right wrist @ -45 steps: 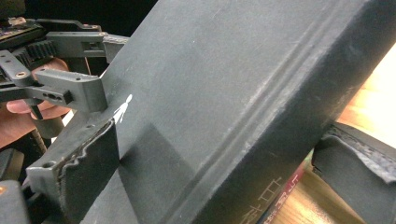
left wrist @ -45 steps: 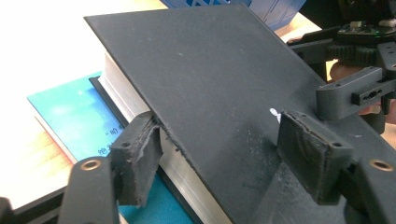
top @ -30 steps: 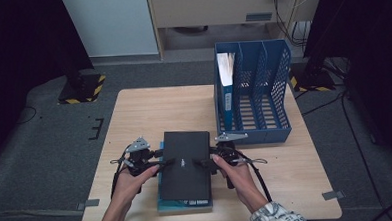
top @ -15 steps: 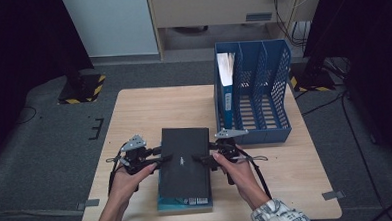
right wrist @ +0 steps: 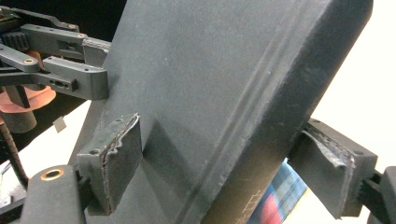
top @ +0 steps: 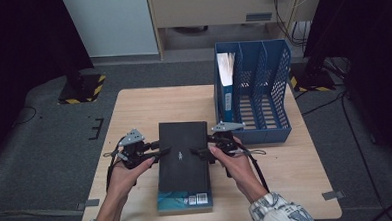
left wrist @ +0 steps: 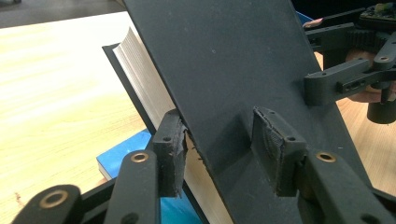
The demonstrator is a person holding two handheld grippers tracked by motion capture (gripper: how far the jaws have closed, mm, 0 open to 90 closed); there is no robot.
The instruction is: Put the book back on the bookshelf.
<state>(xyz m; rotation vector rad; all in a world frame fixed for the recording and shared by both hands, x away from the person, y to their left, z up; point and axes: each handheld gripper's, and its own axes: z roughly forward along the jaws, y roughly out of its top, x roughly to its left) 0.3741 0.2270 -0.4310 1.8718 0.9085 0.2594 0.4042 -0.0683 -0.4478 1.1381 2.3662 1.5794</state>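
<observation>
A black hardcover book [top: 183, 151] lies lengthwise on a blue book [top: 184, 201] at the near middle of the wooden table [top: 144, 108]. My left gripper [top: 163, 152] clamps its page edge. In the left gripper view one pad presses under the cover against the pages and the other lies on the cover [left wrist: 224, 56]. My right gripper [top: 198, 153] grips the spine side, with one pad on the cover [right wrist: 224, 60] and one under the spine. Both pairs of jaws have just been closing with the book between them. The black book is tilted and raised off the blue book [left wrist: 121, 156].
A blue slotted file holder [top: 263, 87] stands at the table's far right, with a binder and papers [top: 226, 74] in its leftmost slot. The person's forearms come in from the near edge. Bare wood lies to the left and far side of the books.
Both grippers have closed in on the black book's long edges. The book has lifted, and the blue book's near end with a barcode now shows beneath it.
</observation>
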